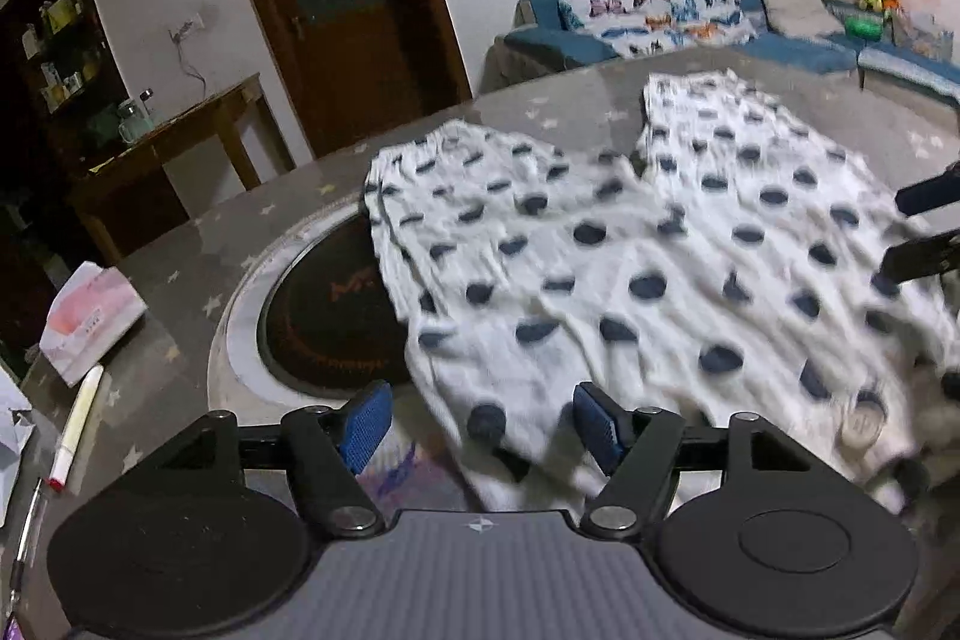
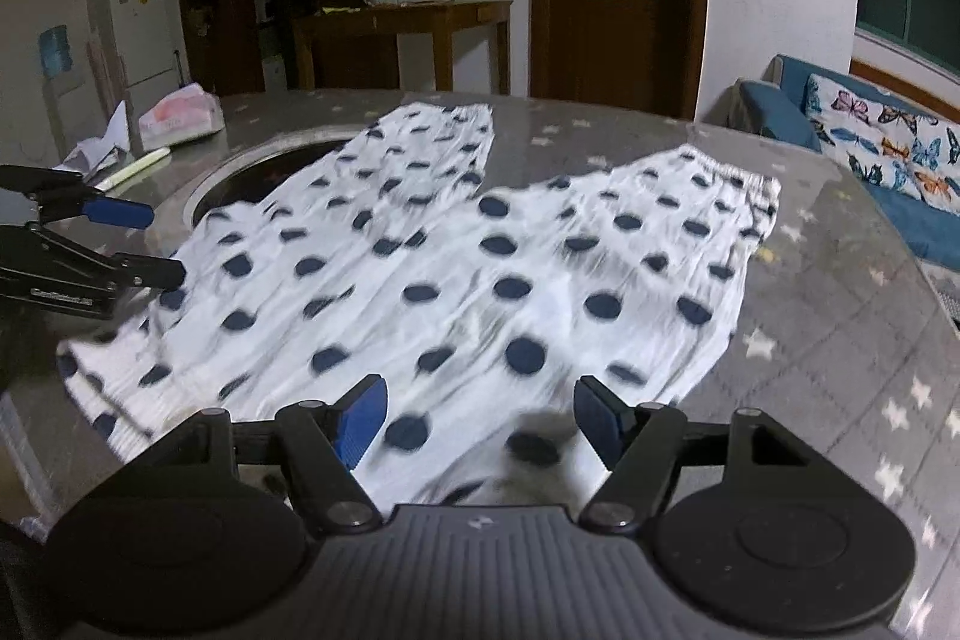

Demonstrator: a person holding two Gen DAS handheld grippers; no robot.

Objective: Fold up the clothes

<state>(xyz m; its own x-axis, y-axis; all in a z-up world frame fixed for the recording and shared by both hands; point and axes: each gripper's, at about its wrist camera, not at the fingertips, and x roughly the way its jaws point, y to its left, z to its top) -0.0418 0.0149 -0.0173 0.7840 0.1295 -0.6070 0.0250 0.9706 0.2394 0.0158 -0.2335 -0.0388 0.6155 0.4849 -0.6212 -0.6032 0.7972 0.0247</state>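
Note:
White shorts with dark blue polka dots (image 1: 630, 256) lie spread flat on the grey star-patterned table (image 1: 540, 106), both legs pointing away; they also show in the right wrist view (image 2: 456, 280). My left gripper (image 1: 480, 427) is open, its blue pads above the near hem on the left side. My right gripper (image 2: 477, 421) is open over the near edge of the shorts. The left gripper shows at the left of the right wrist view (image 2: 162, 244), open. The right gripper's fingers (image 1: 924, 226) show at the right edge of the left wrist view.
A round dark cooktop (image 1: 324, 316) set in the table lies partly under the shorts. A tissue pack (image 1: 90, 316), a pen (image 1: 75, 424) and papers (image 2: 96, 142) lie at the table's left. A blue sofa (image 1: 720, 22) and a wooden side table (image 2: 408, 34) stand behind.

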